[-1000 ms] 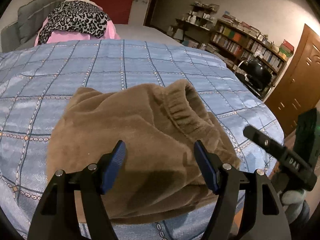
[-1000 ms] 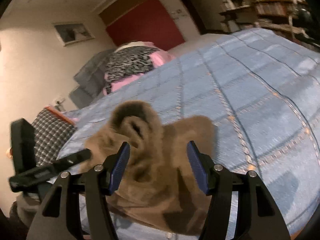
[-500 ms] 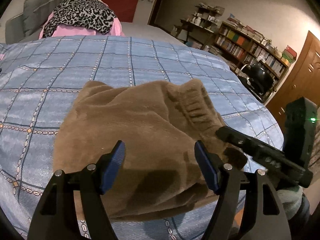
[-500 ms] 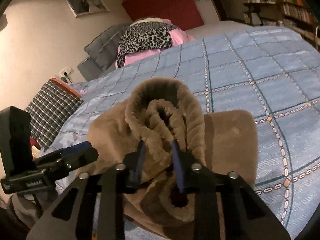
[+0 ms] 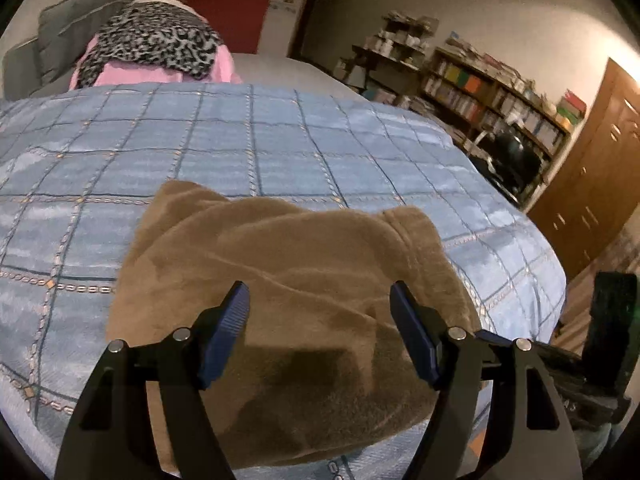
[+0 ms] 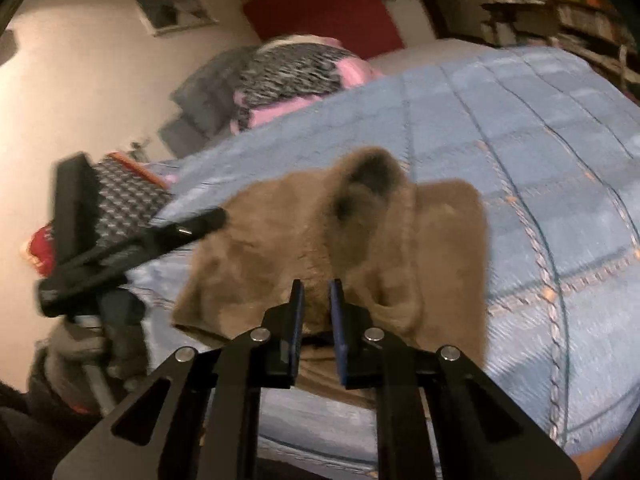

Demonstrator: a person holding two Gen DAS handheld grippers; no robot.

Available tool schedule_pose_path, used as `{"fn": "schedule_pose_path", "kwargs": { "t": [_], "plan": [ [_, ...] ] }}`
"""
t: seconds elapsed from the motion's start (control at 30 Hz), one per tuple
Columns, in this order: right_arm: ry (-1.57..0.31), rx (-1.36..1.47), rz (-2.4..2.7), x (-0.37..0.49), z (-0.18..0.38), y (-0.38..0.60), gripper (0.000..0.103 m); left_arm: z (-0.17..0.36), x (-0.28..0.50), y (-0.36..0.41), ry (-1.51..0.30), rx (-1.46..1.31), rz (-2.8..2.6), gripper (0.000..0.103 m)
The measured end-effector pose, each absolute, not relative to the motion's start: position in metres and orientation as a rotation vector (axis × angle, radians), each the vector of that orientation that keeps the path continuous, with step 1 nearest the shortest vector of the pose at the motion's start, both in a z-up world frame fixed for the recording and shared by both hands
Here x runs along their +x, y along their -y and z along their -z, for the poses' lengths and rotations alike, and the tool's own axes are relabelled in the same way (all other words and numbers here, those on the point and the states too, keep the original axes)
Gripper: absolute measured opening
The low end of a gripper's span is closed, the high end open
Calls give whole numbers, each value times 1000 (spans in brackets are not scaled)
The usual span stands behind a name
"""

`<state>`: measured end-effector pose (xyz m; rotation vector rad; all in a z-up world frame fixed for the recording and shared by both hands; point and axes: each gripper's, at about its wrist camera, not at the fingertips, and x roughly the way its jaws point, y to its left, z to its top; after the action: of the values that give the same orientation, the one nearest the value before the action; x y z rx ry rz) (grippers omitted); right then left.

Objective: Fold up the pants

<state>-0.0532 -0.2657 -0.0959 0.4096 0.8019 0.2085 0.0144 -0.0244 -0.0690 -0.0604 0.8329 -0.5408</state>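
Brown fleece pants (image 5: 288, 280) lie folded in a thick pile on the blue checked bedspread (image 5: 280, 140), near its front edge. My left gripper (image 5: 320, 312) hovers open over the pile's near side, its blue pads not touching the cloth. My right gripper (image 6: 317, 296) is at the pile's right end, its jaws closing the last bit and pressing a fold of the pants (image 6: 440, 240) between the pads. A raised hump of ribbed cloth (image 6: 368, 184) stands just beyond them. One finger (image 6: 192, 226) of the left gripper shows at the left of the right wrist view.
Leopard-print and pink bedding (image 5: 156, 40) is heaped at the head of the bed. A bookshelf (image 5: 500, 88), a dark chair (image 5: 516, 160) and a wooden door (image 5: 600, 180) stand to the right. A checked pillow (image 6: 124, 196) lies off the bed's left side.
The right gripper moved in onto the pants and went from wide open to shut on a fold. The raised waistband sank lower. The left gripper stayed open over the pile.
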Motion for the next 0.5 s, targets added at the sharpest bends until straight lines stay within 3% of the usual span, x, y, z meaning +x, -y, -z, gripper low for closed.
{"fn": "schedule_pose_path", "kwargs": {
  "t": [0.1, 0.13, 0.17, 0.2, 0.5],
  "plan": [
    [-792, 437, -213, -54, 95, 271, 27, 78, 11, 33, -854, -37, 554, 74],
    [-782, 439, -214, -54, 93, 271, 45, 80, 10, 34, -857, -32, 557, 75],
    [-765, 440, -206, -56, 89, 273, 73, 83, 8, 35, -860, -25, 557, 75],
    [-745, 440, -187, -57, 86, 275, 81, 84, 8, 34, -859, -23, 558, 75],
    [-782, 610, -171, -20, 98, 299, 84, 93, -2, 30, -869, -21, 562, 75]
  ]
}}
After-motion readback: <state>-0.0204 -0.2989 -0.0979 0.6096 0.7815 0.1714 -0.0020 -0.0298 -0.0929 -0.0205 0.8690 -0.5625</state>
